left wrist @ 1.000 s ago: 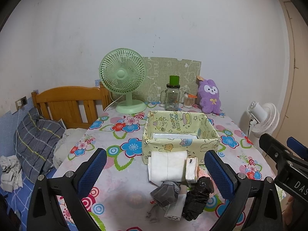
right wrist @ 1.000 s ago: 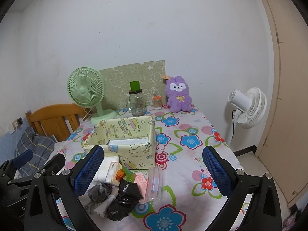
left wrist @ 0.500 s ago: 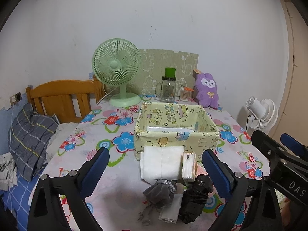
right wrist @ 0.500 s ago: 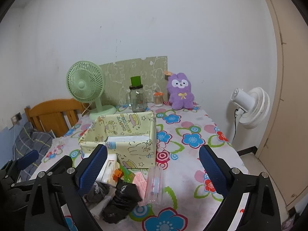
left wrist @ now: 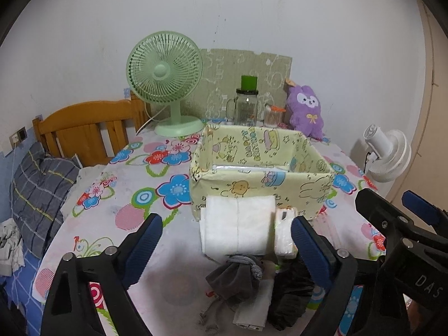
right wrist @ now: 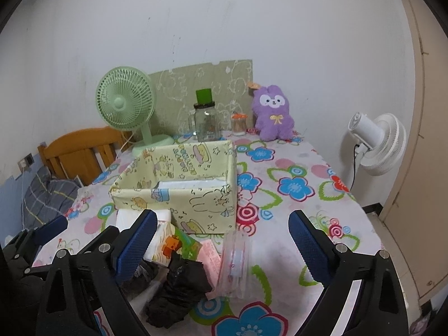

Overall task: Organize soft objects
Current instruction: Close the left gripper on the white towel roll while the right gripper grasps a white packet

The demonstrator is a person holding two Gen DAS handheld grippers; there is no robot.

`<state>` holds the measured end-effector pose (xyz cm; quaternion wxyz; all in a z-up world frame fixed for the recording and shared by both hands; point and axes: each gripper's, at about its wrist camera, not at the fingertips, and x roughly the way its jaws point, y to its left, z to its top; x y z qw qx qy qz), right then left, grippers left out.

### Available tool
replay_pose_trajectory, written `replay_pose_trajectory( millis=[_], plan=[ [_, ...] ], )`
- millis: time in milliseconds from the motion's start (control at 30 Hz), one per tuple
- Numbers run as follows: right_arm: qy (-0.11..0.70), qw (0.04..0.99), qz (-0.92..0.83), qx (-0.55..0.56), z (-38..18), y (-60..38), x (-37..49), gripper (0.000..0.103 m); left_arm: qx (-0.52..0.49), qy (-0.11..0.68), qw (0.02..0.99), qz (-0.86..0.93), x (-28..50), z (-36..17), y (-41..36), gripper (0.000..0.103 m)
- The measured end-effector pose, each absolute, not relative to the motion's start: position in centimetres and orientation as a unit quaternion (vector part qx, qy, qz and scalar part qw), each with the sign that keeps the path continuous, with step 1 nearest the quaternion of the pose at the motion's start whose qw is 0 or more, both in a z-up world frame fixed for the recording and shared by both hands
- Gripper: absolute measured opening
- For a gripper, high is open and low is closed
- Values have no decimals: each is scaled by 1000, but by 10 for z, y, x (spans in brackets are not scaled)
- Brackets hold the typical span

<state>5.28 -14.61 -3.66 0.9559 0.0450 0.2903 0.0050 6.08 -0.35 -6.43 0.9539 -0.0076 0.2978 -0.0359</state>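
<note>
A yellow fabric box [left wrist: 260, 168] [right wrist: 179, 184] stands mid-table with a white pack lying in it. In front of it lie a folded white cloth [left wrist: 238, 229], a small tissue pack [left wrist: 284, 232], a grey sock [left wrist: 238, 274], a black crumpled bundle [right wrist: 179, 288] [left wrist: 291, 299], a clear plastic tube pack [right wrist: 235, 263] and a pink packet [right wrist: 208, 254]. My left gripper [left wrist: 226, 243] is open and empty, above the pile. My right gripper [right wrist: 221, 240] is open and empty, above the pile's right side, and it shows in the left wrist view [left wrist: 397, 224].
At the table's back stand a green fan [left wrist: 165, 95], a glass jar with a green lid [left wrist: 246, 103], a toothpick jar [left wrist: 271, 116] and a purple plush rabbit [left wrist: 305, 109]. A wooden bed headboard [left wrist: 84, 128] is left, a white floor fan [right wrist: 375, 142] right.
Both grippers have moved forward and lower toward the pile in front of the box. Both stay open and empty. Nothing on the table has moved.
</note>
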Motion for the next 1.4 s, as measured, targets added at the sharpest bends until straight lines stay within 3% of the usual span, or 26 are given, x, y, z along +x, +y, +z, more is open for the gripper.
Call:
replay_pose_trajectory(
  millis=[967,1167,1267,1400],
  plan=[
    [376,925,43,28,-86,-102,103,88,0,359,932,-50,94,-108,0,92],
    [389,919,52,26,-94,-94,110,78,0,366,929,-55,98,-111,-1,91],
    [393,917,59,29,-94,-93,110,69,0,368,928,-57,98,-111,-1,90],
    [401,913,71,36,-96,-91,111,40,8,370,927,-60,97,-111,-5,90]
  ],
)
